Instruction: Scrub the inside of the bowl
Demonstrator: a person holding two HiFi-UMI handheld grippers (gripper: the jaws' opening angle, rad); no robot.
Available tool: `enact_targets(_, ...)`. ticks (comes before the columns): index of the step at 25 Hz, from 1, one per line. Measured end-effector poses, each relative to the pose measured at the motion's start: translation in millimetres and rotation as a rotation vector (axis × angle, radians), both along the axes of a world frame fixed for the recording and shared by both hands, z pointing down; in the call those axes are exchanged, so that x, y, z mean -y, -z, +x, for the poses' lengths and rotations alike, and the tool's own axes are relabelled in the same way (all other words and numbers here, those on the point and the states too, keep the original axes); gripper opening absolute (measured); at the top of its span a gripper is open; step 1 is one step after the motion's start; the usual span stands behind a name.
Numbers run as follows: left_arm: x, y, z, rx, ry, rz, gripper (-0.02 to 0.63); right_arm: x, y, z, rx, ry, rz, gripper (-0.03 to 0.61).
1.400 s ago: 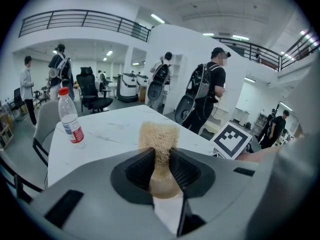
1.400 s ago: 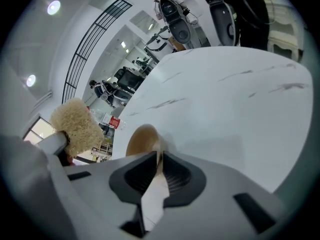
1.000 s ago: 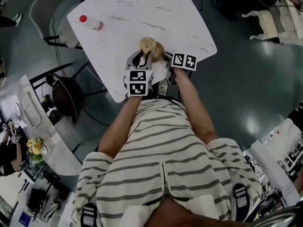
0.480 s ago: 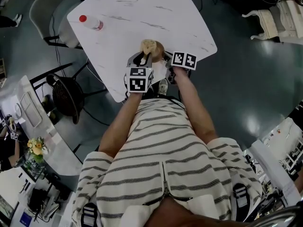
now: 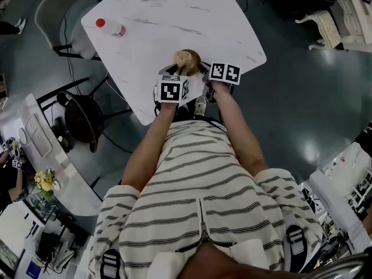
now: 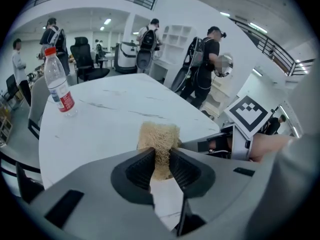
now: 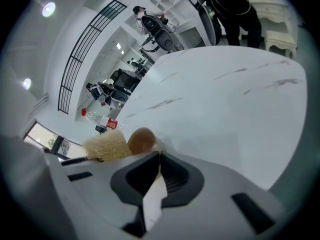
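White marbled table (image 5: pixel 192 10) over glossy grey floor (image 5: pixel 302 109); left hand-held gripper (image 6: pixel 161 158) clamps loofah (image 6: pixel 159 136), right hand-held gripper (image 7: pixel 159 156) pinches bowl (image 7: pixel 141 140) rim.

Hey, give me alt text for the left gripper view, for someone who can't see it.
The left claw is shut on a tan fibrous scrub pad, over a white marbled table. A water bottle with a red cap stands at the table's far left, and people stand in the room behind.
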State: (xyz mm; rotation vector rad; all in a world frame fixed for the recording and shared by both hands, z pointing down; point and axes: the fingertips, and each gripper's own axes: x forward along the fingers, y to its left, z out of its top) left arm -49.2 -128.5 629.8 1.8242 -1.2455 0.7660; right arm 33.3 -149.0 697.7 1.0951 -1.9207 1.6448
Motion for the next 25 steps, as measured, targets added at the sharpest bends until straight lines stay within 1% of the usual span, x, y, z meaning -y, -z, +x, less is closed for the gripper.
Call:
enact_targets(2,0.5,-7.1,-0.9,0.005,-0.001,-0.024,0.087,0.2,0.1,-1.6,0.002,0.001,0.002,0.023)
enact_targets(6,6.8,-16.1,-0.3,0.007,-0.001,-0.041,0.087,0.4,-0.6,-4.6,0.0,0.005,0.003,0.023)
enact_targets(11,11.4,-26.7,4.1,0.027,-0.022,-0.072,0.087,-0.2,0.1,-6.0,0.001,0.01,0.004,0.023)
enact_targets(17,12.9,-40.2,6.2,0.031,-0.041,-0.125,0.087,-1.3,0.1,-9.0,0.003,0.016,0.007,0.023)
enact_targets(19,12.2,-41.8,7.8,0.048,-0.061,-0.128,0.087,-2.4,-0.5,-8.4,0.004,0.015,0.004,0.023)
enact_targets(25,13.2,-44.3,12.0,0.129,-0.155,-0.091,0.087,-1.9,-0.9,-7.2,-0.002,0.021,0.011,0.023)
